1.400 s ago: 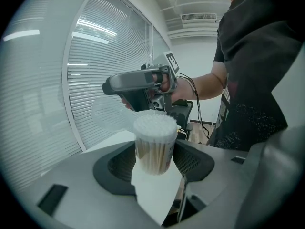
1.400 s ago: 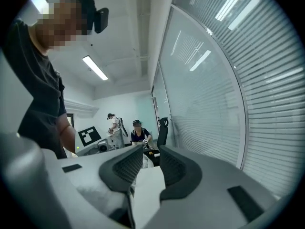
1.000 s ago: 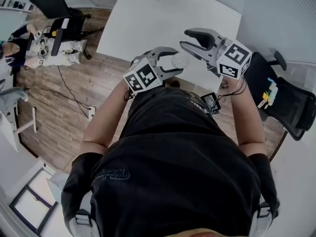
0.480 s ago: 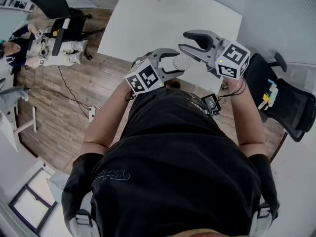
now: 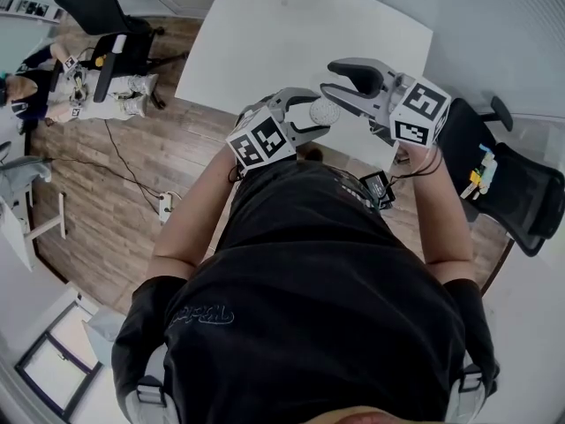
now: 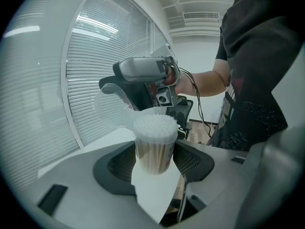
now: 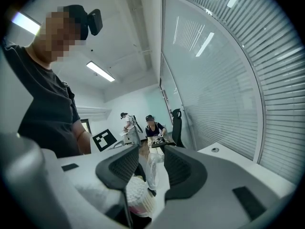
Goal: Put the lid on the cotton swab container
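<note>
Cotton swab container [image 6: 153, 144] pinched upright between left gripper [image 5: 318, 113] jaws. Right gripper [image 5: 330, 74] jaws, just opened slightly, grip clear lid [image 6: 112, 109] at container's 9 o'clock, left gripper view.

The person wears a black short-sleeved T-shirt [image 5: 309, 307] with a faint tone-on-tone print on the left sleeve. The left gripper [image 5: 318, 111] and the right gripper [image 5: 328, 75] are grey plastic with dark ribbed jaw pads. Each carries a white cube with black square markers [image 5: 262, 140]. A thin black cable [image 6: 196, 108] trails from the right one.
</note>
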A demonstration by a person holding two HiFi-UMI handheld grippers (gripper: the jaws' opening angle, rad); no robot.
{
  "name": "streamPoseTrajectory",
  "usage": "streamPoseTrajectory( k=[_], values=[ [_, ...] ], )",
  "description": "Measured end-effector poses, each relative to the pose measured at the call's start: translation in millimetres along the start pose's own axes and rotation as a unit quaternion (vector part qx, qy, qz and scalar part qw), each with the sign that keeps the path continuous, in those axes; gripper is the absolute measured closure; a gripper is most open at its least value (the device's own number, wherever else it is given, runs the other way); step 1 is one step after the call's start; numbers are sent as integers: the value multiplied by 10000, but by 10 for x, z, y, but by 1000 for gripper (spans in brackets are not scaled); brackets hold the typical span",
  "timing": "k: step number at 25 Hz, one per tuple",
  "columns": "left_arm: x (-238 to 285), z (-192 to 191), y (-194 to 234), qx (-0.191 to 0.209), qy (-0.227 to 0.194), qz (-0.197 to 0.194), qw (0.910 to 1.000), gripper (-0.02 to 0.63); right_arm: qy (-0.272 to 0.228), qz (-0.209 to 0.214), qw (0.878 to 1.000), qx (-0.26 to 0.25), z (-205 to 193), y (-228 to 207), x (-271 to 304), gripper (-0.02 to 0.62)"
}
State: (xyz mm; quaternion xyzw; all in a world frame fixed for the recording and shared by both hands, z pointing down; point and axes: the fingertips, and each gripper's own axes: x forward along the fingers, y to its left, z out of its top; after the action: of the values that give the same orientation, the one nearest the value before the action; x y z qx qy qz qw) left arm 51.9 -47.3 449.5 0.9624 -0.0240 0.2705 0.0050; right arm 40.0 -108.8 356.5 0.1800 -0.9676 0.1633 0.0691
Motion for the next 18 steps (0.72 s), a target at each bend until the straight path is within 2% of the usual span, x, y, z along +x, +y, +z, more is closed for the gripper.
streamPoseTrajectory(
  k=[11, 15, 18],
  values=[
    [4, -56, 107, -110, 31, 140, 9998, 351, -119, 149, 9997, 141, 37, 115, -46, 425],
    [-4, -78, 128, -133, 91, 158, 9997, 351, -126, 200, 9995, 200, 44, 138, -60, 456],
    [2, -71, 171, -153, 66, 189, 9997, 351, -121, 245, 9993, 270, 29, 134, -70, 506]
  ],
)
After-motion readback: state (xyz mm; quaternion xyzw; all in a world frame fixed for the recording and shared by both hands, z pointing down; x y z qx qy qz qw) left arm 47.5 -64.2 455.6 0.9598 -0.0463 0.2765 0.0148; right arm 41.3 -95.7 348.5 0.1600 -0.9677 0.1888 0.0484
